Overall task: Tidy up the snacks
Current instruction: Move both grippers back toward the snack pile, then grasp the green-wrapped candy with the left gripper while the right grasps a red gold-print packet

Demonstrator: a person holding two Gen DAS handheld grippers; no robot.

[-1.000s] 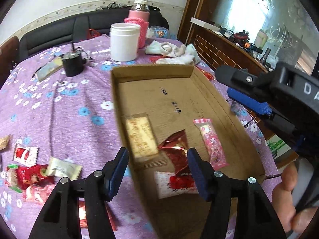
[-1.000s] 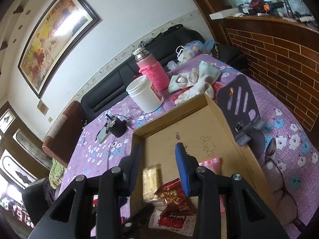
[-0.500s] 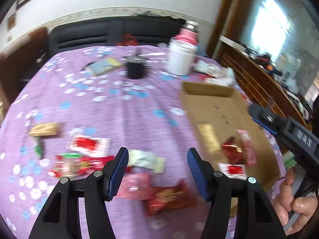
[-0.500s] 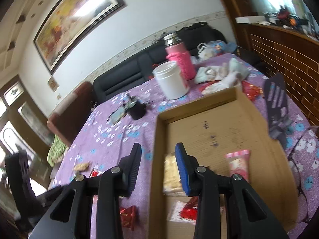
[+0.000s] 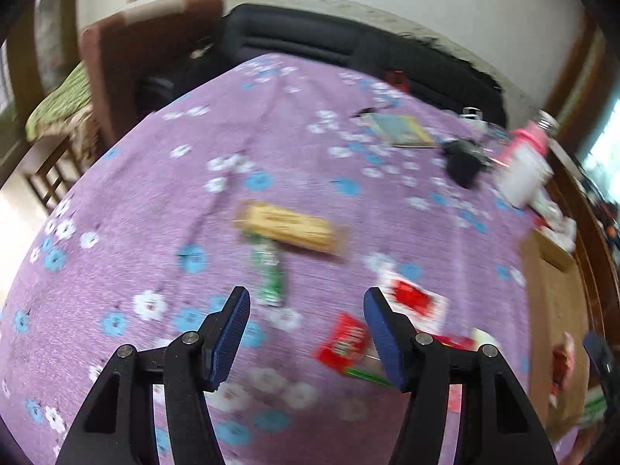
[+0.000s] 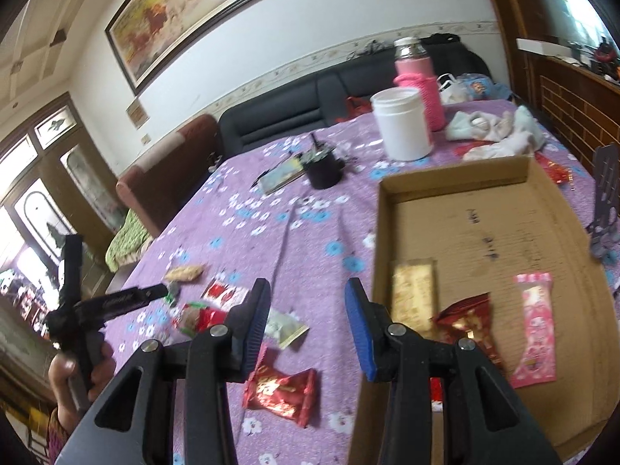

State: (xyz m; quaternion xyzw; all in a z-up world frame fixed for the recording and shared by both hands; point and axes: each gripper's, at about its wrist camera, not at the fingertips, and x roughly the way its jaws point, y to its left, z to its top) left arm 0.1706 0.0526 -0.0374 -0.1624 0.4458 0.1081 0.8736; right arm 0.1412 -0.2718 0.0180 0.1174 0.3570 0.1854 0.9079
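Note:
My left gripper (image 5: 306,310) is open and empty above the purple flowered cloth, and its view is blurred. Ahead of it lie a tan bar (image 5: 288,230) and a green packet (image 5: 271,275). A red-and-white packet (image 5: 412,296) and a red packet (image 5: 345,343) lie by its right finger. My right gripper (image 6: 306,302) hangs beside the left wall of the cardboard tray (image 6: 457,178), its jaws opening with nothing between them. In the tray lie a tan bar (image 6: 412,294), a red wrapper (image 6: 469,321) and a pink packet (image 6: 536,321). A red foil snack (image 6: 283,387) lies below the right gripper.
At the back of the table stand a white jar (image 6: 405,124), a pink flask (image 6: 420,81), a black cup (image 6: 323,170) and a small booklet (image 6: 281,174). Crumpled cloths (image 6: 500,131) lie behind the tray and a black stand (image 6: 604,201) to its right. A black sofa runs behind the table.
My left gripper has swung left, from over the tray to over the loose snacks on the cloth. My right gripper has shifted left to the tray's left wall, and its jaws stand a little wider.

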